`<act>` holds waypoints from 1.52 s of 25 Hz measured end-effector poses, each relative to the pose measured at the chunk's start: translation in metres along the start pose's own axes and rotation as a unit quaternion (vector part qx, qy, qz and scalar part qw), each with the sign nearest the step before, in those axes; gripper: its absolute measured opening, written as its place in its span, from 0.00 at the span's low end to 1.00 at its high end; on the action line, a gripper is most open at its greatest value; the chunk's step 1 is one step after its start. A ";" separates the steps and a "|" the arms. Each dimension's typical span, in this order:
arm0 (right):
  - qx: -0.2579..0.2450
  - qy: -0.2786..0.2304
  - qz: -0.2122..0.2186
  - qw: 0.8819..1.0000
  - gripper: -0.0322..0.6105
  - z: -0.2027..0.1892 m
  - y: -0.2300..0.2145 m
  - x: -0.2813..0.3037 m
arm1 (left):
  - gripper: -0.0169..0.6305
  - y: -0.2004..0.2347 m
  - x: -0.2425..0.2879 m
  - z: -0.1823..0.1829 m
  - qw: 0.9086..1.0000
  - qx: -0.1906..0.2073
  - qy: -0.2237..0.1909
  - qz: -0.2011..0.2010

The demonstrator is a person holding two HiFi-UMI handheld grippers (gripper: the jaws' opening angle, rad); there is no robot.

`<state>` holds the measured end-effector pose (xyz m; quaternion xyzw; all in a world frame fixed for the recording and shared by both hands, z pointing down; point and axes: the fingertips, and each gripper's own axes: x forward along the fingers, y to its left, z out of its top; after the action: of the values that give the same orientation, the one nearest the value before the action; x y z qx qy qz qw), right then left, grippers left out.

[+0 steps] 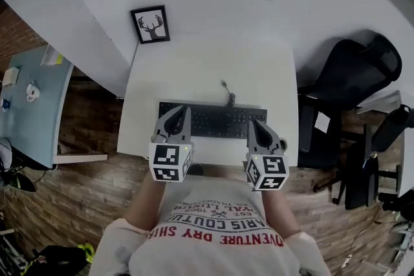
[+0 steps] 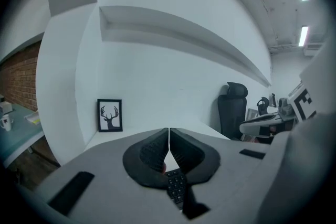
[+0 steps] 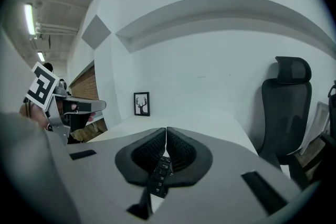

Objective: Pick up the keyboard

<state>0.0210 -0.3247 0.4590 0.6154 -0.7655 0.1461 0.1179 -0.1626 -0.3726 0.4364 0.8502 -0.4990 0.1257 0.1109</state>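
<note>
On the white rectangular surface (image 1: 207, 68), in the head view, the flat black computer keyboard (image 1: 213, 121) is seen lying near the front edge, with its thin dark cable (image 1: 228, 95) running off toward the wall. The left hand-held gripper (image 1: 182, 113) is held over the keyboard's left end and the right hand-held gripper (image 1: 253, 127) over its right end. A small black-framed deer picture (image 1: 151, 24) is propped at the back corner. A black office chair (image 1: 352, 71) is parked to the right of the surface.

In the left gripper view, the dark ribbed jaws of the left hand-held gripper (image 2: 169, 132) are shown brought together, tips meeting, with nothing clamped. A strip of the keyboard (image 2: 177, 186) is glimpsed through the gap beneath them.

In the right gripper view, the right hand-held gripper (image 3: 166, 130) is likewise closed tip to tip and nothing is held. A narrow strip of the keyboard (image 3: 159, 173) is seen below, through the opening behind the tips.

The step in hand is judged to be the approach: the keyboard is flat on the surface and not yet gripped. For the next move, both pairs of jaws would need to be parted, lowered to the two ends and closed evenly. That way the long board could be lifted level and the cable kept from snagging.
</note>
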 end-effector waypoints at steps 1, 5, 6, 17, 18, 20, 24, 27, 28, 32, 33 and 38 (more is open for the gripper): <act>0.000 0.002 -0.004 1.000 0.09 0.001 0.004 0.006 | 0.07 0.008 0.004 -0.002 1.000 0.001 0.005 -0.007; 0.020 0.014 -0.023 0.999 0.09 -0.003 0.009 0.025 | 0.07 0.031 0.018 -0.013 0.999 0.002 0.027 -0.029; 0.027 0.017 -0.025 0.999 0.09 -0.004 0.008 0.028 | 0.07 0.035 0.021 -0.017 0.999 0.001 0.033 -0.032; 0.043 0.112 -0.011 0.993 0.09 -0.064 -0.047 0.069 | 0.07 0.058 0.056 -0.093 0.988 -0.055 0.138 -0.039; 0.052 0.119 -0.012 0.991 0.09 -0.071 -0.053 0.071 | 0.07 0.063 0.055 -0.103 0.986 -0.060 0.150 -0.034; 0.085 0.132 -0.002 0.988 0.12 -0.082 -0.064 0.074 | 0.07 0.077 0.055 -0.119 0.983 -0.062 0.174 -0.015; 0.093 0.171 0.012 0.981 0.36 -0.104 -0.084 0.085 | 0.31 0.112 0.057 -0.147 0.974 -0.094 0.206 0.019; 0.073 0.212 0.006 0.975 0.42 -0.129 -0.100 0.096 | 0.38 0.134 0.064 -0.175 0.962 -0.122 0.244 0.025; 0.068 0.227 0.006 0.972 0.43 -0.138 -0.105 0.098 | 0.41 0.138 0.066 -0.182 0.958 -0.127 0.256 0.024; 0.060 0.269 0.016 0.961 0.46 -0.161 -0.119 0.106 | 0.48 0.144 0.073 -0.198 0.947 -0.143 0.286 0.006; 0.074 0.275 0.020 0.958 0.47 -0.166 -0.122 0.107 | 0.49 0.144 0.075 -0.202 0.945 -0.146 0.294 0.000; 0.103 0.306 0.040 0.946 0.48 -0.190 -0.123 0.111 | 0.49 0.142 0.083 -0.225 0.930 -0.166 0.327 -0.029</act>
<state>0.1178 -0.3802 0.6851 0.5184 -0.6977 0.4099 0.2765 -0.2715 -0.4380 0.6843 0.7458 -0.4237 0.3086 0.4112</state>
